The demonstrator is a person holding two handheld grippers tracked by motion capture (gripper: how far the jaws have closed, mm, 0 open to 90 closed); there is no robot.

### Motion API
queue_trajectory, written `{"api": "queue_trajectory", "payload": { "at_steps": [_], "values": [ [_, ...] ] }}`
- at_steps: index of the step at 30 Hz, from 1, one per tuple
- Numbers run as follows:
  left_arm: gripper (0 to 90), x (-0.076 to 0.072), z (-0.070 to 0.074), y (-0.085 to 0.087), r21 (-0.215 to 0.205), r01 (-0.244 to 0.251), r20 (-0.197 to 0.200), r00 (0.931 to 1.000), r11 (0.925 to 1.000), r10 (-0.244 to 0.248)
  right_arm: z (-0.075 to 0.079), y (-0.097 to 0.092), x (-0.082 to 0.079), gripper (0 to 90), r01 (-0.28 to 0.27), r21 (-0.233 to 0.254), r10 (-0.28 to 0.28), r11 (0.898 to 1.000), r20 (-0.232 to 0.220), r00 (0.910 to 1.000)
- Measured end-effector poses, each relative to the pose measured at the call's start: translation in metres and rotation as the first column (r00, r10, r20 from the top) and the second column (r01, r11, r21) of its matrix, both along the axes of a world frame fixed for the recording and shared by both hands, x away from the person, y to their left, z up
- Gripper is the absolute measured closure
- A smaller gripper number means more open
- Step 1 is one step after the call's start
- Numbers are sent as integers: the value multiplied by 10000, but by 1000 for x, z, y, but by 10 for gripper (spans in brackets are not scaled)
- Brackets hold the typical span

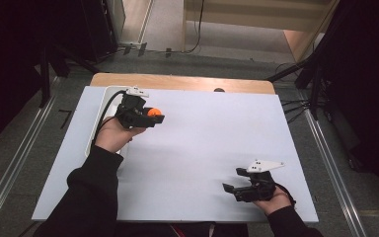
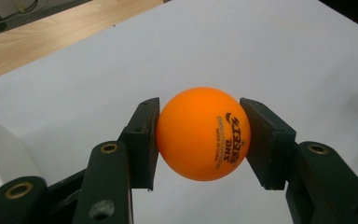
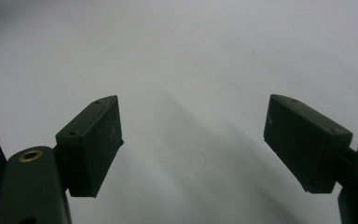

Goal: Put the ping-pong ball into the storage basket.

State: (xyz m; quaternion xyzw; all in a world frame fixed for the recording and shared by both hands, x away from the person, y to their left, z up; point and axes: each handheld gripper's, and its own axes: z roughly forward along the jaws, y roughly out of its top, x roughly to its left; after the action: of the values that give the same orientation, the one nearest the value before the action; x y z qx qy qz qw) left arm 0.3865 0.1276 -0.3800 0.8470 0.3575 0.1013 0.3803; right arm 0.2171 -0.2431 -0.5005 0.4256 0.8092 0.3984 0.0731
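An orange table-tennis ball (image 2: 203, 133) with dark print sits pinched between both black pads of my left gripper (image 2: 200, 137), held a little above the white sheet. In the high view that left gripper (image 1: 154, 116) is at the back left of the table with the orange ball (image 1: 153, 112) at its tip, pointing right. My right gripper (image 1: 233, 186) rests low at the front right, pointing left, its jaws wide apart. In the right gripper view the two pads (image 3: 93, 140) stand far apart over bare white sheet with nothing between them.
A white sheet (image 1: 202, 143) covers the wooden table (image 1: 177, 81). A white tray (image 1: 106, 98) lies along the left side under my left hand. Dark stands and cables surround the table on the floor.
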Motion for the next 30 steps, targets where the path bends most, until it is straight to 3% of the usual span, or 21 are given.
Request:
{"api": "queue_trajectory", "payload": {
  "at_steps": [17,21,30],
  "values": [
    [507,5,0,17,-190,-391,-71,9992,9991,390,0,1,1,181,-59,-4,59,10000,-12,10000],
    [507,7,0,20,-262,-395,61,9992,9989,397,0,1,1,181,-67,-13,67,10000,-1,10000],
    [507,11,0,30,-114,-687,83,9976,9976,688,0,1,2,181,-72,-7,72,10000,-20,10000]
  ]
}}
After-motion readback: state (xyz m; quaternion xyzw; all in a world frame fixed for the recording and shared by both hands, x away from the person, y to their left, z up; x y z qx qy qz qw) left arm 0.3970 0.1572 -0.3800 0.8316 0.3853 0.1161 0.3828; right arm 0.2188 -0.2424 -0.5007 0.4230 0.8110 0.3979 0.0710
